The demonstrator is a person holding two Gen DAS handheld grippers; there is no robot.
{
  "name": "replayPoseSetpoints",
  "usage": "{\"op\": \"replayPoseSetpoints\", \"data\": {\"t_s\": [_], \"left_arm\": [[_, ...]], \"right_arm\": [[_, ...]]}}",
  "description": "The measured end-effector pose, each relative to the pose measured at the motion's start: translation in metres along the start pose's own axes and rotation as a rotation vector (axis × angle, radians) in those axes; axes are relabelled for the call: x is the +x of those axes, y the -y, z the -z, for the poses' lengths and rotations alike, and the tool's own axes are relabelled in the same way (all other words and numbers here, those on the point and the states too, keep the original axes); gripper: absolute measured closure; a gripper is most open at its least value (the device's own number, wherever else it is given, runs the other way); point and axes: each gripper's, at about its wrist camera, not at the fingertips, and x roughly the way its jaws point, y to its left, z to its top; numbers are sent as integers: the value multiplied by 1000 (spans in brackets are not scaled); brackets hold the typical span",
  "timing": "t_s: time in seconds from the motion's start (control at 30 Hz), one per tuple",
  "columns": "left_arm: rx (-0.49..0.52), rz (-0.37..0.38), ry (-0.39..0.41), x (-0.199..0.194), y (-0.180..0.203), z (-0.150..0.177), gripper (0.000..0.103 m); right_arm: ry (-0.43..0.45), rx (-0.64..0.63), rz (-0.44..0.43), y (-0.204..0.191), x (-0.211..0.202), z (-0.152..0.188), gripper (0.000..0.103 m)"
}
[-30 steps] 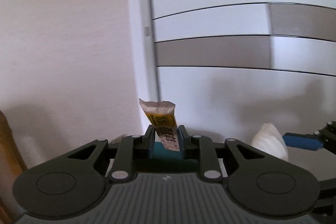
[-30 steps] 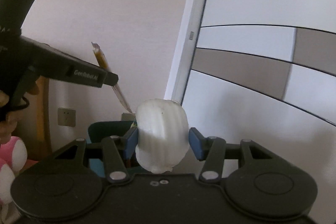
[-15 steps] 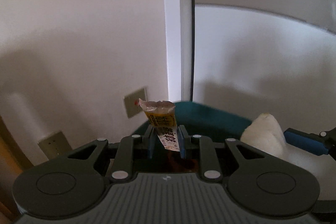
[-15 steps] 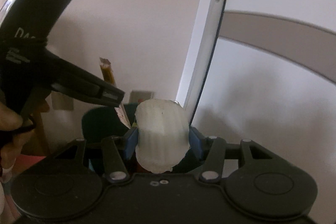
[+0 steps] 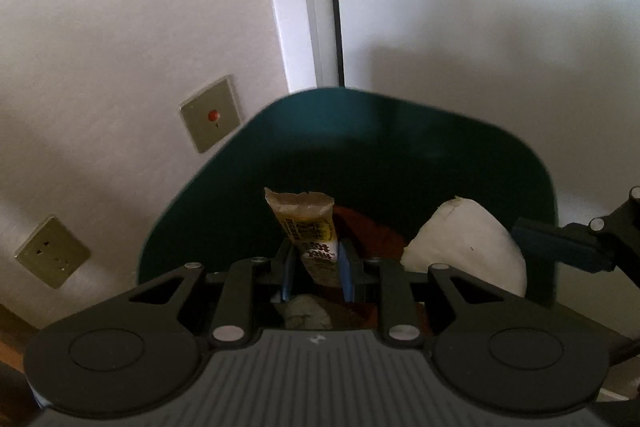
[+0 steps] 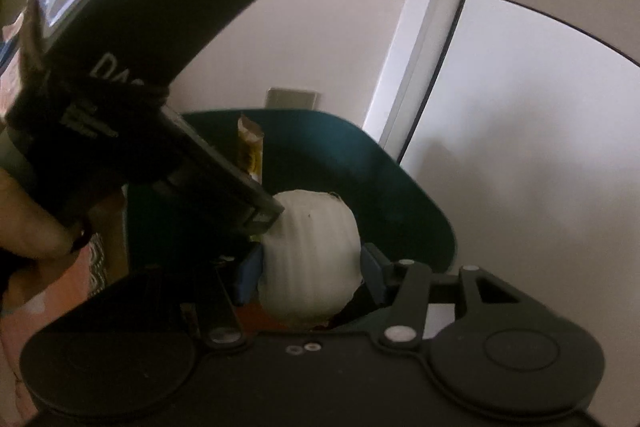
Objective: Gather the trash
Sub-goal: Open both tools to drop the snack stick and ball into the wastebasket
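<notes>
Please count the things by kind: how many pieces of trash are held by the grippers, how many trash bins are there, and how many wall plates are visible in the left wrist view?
Held trash: 2, the yellow wrapper and the white crumpled piece
Trash bins: 1, the dark green bin
Wall plates: 2, the plate with a red dot and the socket
Total: 5

The teal bin [image 5: 400, 147] stands open-mouthed close against the wall [image 5: 120, 27] and the door frame [image 5: 304, 7], so room behind it is tight. Red trash [image 5: 376, 235] and crumpled paper [image 5: 306, 311] lie inside, under much free space. The left gripper [image 6: 260, 223] crowds just beside the white wad [image 6: 312, 259].
</notes>
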Motion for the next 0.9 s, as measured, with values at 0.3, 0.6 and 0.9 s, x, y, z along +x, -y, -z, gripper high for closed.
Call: {"op": "replayPoseSetpoints", "data": {"t_s": [0.3,0.6,0.9], "left_arm": [[-48,25,-66,26,-7,2,80],[-65,19,-5,17,-10,4,27],[-62,50,99,-41,-3,8,27]], "right_arm": [[-1,17,-16,2,9,2,50],[57,59,2,6,-13,4,50],[147,99,5,8,-86,19,49]]}}
